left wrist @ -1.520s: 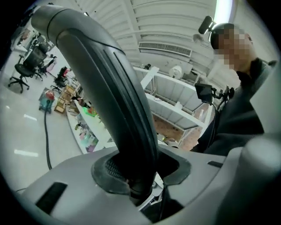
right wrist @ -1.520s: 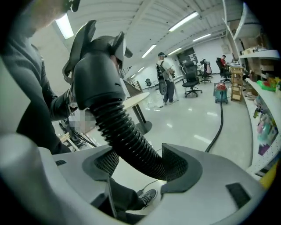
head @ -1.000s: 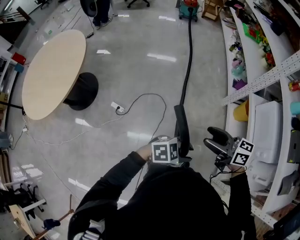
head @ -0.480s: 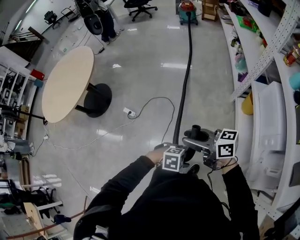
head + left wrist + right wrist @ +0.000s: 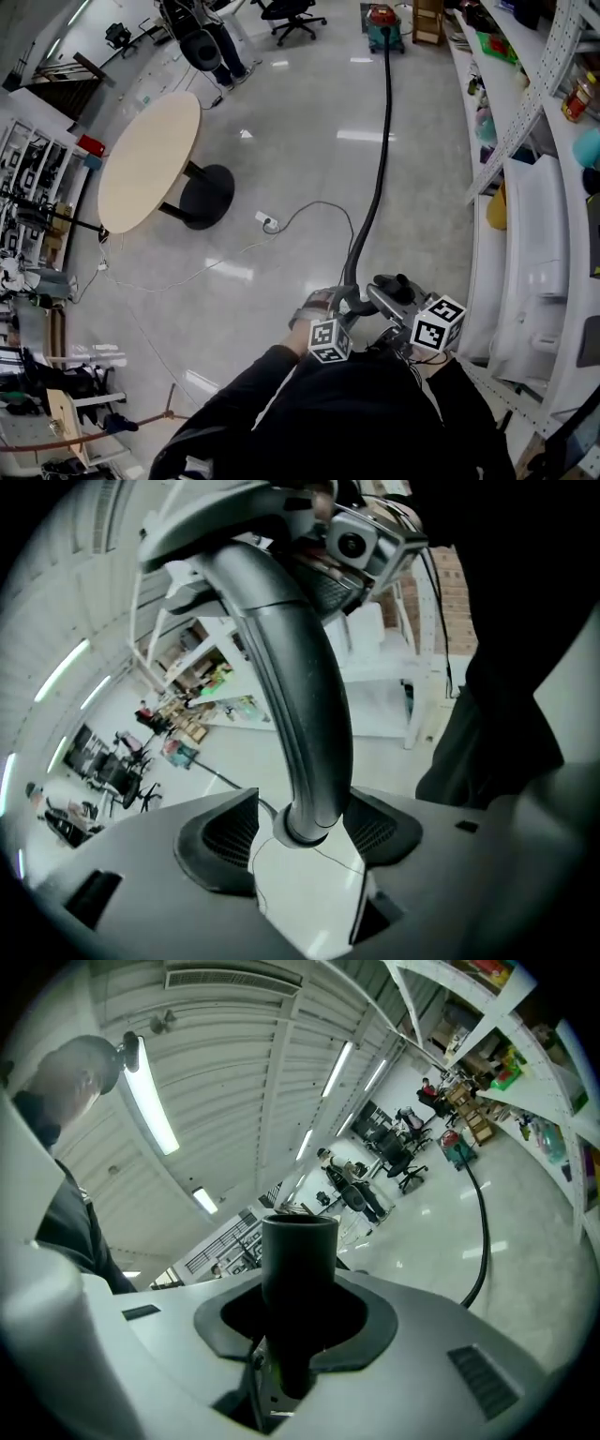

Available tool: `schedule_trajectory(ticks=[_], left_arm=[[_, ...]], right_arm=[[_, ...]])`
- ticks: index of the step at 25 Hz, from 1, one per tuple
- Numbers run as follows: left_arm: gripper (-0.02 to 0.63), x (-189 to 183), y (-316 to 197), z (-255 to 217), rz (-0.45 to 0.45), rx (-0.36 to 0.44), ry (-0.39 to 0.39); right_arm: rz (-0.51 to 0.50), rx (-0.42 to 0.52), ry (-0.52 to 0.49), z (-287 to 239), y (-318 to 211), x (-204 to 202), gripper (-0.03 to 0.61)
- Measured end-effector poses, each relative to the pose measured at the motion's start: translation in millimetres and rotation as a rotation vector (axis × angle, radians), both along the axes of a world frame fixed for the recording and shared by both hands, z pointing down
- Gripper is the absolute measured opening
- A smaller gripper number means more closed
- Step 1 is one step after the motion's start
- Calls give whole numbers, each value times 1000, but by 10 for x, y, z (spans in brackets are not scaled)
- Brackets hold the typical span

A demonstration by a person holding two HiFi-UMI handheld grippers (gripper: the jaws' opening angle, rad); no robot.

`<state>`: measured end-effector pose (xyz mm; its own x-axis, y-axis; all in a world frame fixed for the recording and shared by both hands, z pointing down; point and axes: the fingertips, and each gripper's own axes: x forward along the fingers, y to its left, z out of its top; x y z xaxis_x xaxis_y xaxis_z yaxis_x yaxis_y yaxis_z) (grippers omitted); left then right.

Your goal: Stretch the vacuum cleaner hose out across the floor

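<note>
Vacuum cleaner hose point(image 5: 380, 159) lies on floor point(image 5: 281, 141), stretched from vacuum cleaner point(image 5: 382, 23) to grippers. Right gripper point(image 5: 295, 1326): jaws, just closing, clamp end tube point(image 5: 298, 1260). Left gripper point(image 5: 309, 832): jaws just opened, loose around curved tube point(image 5: 291, 667).

Black long-sleeved top point(image 5: 356, 412); left hand-held gripper point(image 5: 300, 836), right hand-held gripper point(image 5: 292, 1326): pale grey shells, dark pads point(image 5: 225, 841) (marker cubes point(image 5: 328, 340) white-black).

Black hose point(image 5: 382, 159), red-and-teal vacuum cleaner point(image 5: 382, 21), pale beige table point(image 5: 150, 164) with black base point(image 5: 208, 197), glossy light-grey floor point(image 5: 300, 169).
</note>
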<state>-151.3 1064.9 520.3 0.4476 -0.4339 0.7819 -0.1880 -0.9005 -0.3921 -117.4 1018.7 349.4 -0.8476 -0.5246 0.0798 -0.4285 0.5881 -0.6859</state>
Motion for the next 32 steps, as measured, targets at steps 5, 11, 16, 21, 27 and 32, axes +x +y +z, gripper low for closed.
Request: schedule_trajectory(ticks=[5,11,16,21,27,32], left_arm=[[291,-192,142,150,-81,-30,12],[290,-1301,302,292,-450,-348,263],[288,-2191,414,396,-676,-590,512],[261,-2004,979,39,-652,-1051,899],[259,-1435,988,-255,-701,-1504,1139],[249,-1124,1277,-166,-817,-1716,1186]], right_arm=[[53,-28,82,55,15,30,121],[105,-96,238,330,304,-206,121],[88,-124,402,686,567,-741,121],[72,-104,470,823,967,-1144,121],[69,-22,427,763,894,-1413,121],[47,-12,390,879,1204,-1386,121]])
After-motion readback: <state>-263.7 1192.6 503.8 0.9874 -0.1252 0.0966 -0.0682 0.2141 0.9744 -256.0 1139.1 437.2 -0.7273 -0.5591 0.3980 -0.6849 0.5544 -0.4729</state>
